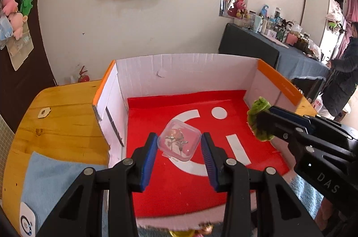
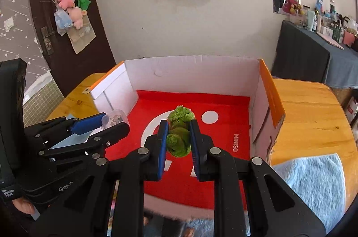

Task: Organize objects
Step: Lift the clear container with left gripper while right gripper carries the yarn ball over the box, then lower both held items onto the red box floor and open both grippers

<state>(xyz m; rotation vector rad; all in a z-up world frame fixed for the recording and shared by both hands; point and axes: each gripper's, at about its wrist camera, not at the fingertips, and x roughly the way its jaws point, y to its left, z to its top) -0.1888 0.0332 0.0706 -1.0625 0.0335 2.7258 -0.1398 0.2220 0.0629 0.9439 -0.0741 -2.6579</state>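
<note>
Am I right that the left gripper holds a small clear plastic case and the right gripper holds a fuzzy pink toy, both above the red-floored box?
Not quite: the toy in the right gripper is green, as the right wrist view shows. The left gripper does hold the clear case, both above the box.

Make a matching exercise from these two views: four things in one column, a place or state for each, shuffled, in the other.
Things:
1. small clear plastic case
2. fuzzy green plush toy
3. open cardboard box with red floor
4. light blue fluffy towel

Places or states:
A. lying on the wooden tabletop beside the box
B. between the left tongs' blue pads
C. standing on the wooden table, nothing resting on its floor
D. pinched in the right tongs

Pairs: 1-B, 2-D, 3-C, 4-A
</note>
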